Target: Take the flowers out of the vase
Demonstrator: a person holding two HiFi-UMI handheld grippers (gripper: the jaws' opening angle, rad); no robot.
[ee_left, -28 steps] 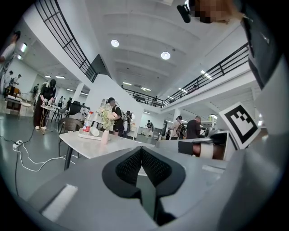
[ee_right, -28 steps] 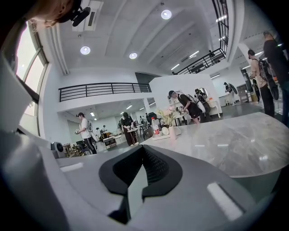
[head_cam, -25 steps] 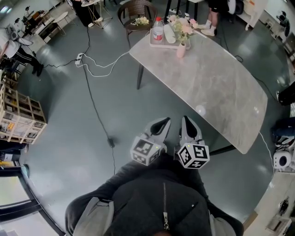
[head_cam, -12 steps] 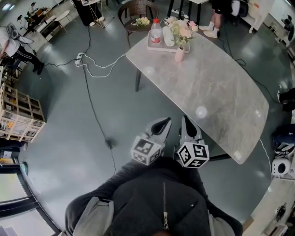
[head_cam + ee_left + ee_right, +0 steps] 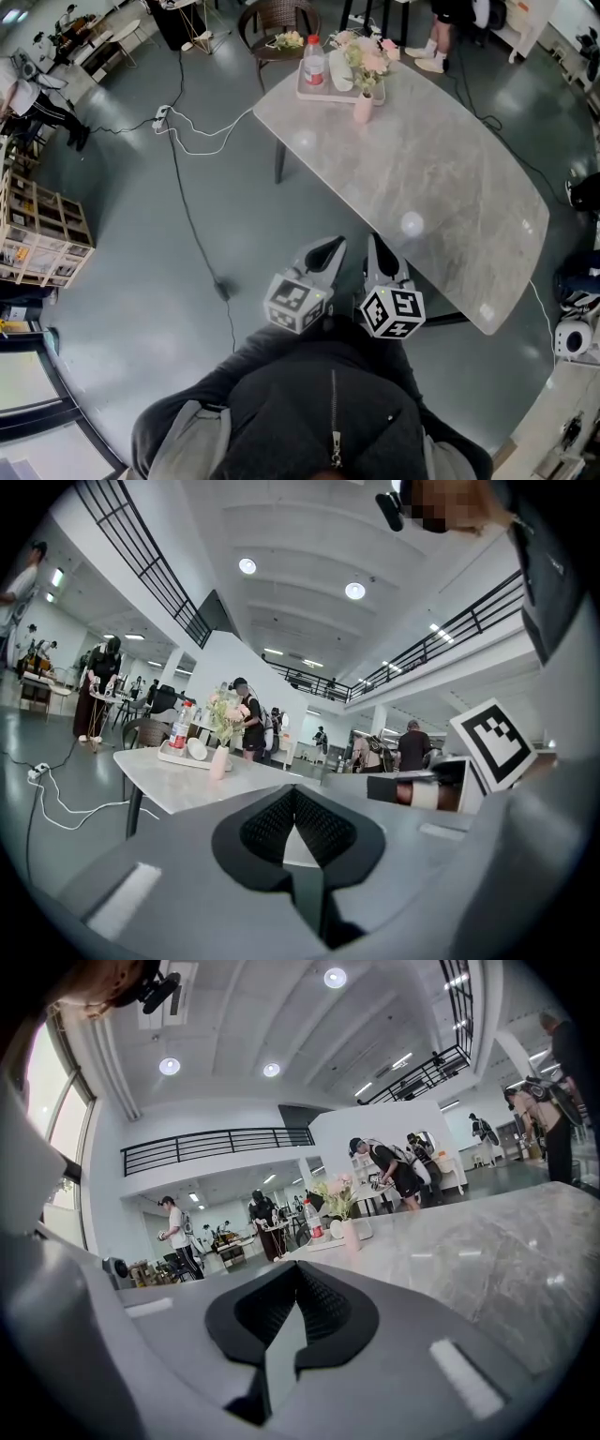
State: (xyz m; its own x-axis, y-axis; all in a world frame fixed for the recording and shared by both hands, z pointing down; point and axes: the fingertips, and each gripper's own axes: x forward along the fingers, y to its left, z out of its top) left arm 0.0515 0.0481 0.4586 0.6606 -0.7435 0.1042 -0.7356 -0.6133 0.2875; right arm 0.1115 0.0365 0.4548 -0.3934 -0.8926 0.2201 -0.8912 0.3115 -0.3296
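A small pink vase [image 5: 363, 108] with pale pink flowers [image 5: 366, 58] stands at the far end of the long marble table [image 5: 441, 187]. Both gripper views show it far ahead, the vase [image 5: 218, 761] [image 5: 350, 1235] under its flowers [image 5: 226, 719] [image 5: 337, 1192]. My left gripper [image 5: 332, 249] and right gripper [image 5: 378, 246] are held side by side close to the person's body, off the table's near edge. Both are shut and hold nothing. In their own views the left gripper [image 5: 295, 799] and the right gripper [image 5: 298, 1274] show their jaws pressed together.
Beside the vase lies a white tray [image 5: 323, 92] with a water bottle [image 5: 314, 64] and a white dish [image 5: 341, 72]. A wicker chair [image 5: 279, 21] stands behind the table. Cables [image 5: 192, 141] cross the floor at left, near a wooden crate rack [image 5: 42, 230]. Several people stand farther off.
In the head view the table and vase have drifted a little to the left. Both grippers stay side by side and shut.
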